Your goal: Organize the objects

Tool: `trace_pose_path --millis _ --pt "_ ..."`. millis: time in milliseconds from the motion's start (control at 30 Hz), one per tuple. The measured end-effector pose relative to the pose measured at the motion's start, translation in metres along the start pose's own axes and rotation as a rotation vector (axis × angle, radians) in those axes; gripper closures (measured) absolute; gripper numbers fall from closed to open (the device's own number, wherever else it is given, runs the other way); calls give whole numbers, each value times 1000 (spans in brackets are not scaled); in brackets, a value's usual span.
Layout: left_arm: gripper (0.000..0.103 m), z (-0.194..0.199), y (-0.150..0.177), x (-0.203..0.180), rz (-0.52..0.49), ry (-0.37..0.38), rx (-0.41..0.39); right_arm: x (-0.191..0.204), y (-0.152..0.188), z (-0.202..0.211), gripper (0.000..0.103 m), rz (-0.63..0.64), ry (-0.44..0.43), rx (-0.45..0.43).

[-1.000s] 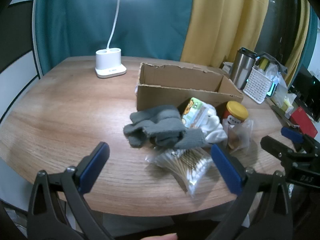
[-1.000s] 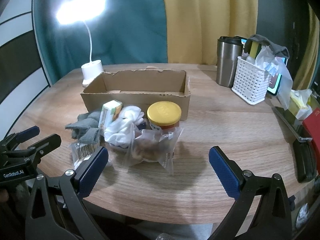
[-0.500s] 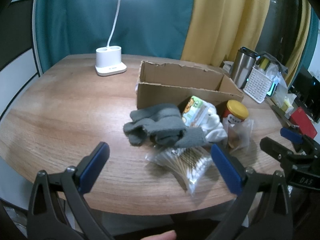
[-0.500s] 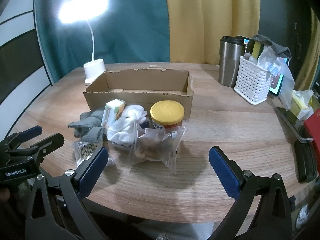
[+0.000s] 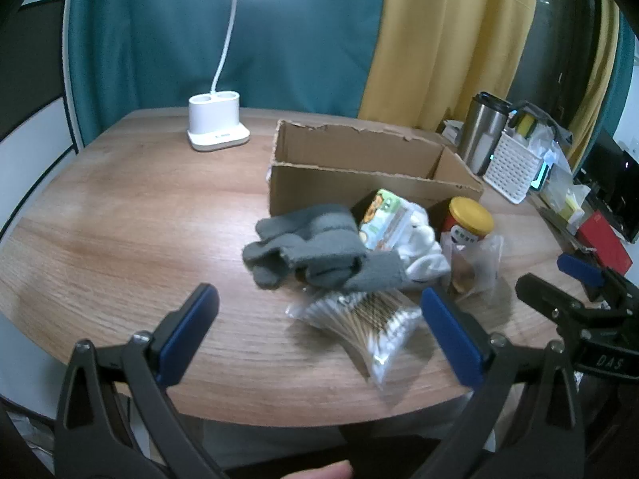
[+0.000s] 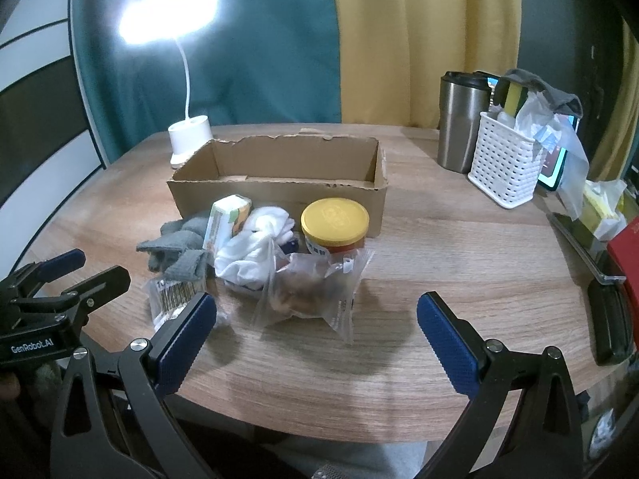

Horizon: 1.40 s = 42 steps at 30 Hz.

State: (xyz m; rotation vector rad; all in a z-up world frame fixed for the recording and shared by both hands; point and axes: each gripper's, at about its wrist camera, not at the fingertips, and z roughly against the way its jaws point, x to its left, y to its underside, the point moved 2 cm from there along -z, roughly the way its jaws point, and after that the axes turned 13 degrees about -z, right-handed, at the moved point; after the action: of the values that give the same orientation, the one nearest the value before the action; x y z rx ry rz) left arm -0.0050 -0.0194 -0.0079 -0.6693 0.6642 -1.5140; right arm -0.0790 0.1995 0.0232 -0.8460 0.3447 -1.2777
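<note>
A: both grippers are hovering off the near edge of the tabletop (image 6: 459,239), jaws spread wide, holding nothing

B: where's the pile sitting?

A: it's all bunching just in front of the box (image 6: 279,195), touching or near its front wall. Box is looking empty. Left to right from the right wrist view: socks (image 6: 175,247), carton (image 6: 225,219), white cloth (image 6: 255,247), jar (image 6: 334,221), with the snack bag (image 6: 315,291) lying in front of the jar

B: and the swabs?

A: swab bag (image 5: 367,319) is lying nearest the edge, just ahead of the left gripper (image 5: 319,331) and a bit toward its right finger. Long axis is running diagonally, far-left to near-right, so the jaws aren't lining up square across it

B: which gripper is getting which?

A: I'm guessing left gripper for swabs and socks, since they're sitting on its side. Right gripper (image 6: 317,339) is pointing nearly straight at the snack bag, jar right behind it

B: risk?

A: snack bag is leaning on the jar, so pulling one is probably shifting the other. Bags are looking limp and slippery
</note>
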Motion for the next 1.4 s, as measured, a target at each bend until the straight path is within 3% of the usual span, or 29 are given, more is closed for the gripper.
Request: trace_pose_path --millis 1400 --pt "1 -11 4 -8 -18 28 24 -4 1 -6 1 -6 0 17"
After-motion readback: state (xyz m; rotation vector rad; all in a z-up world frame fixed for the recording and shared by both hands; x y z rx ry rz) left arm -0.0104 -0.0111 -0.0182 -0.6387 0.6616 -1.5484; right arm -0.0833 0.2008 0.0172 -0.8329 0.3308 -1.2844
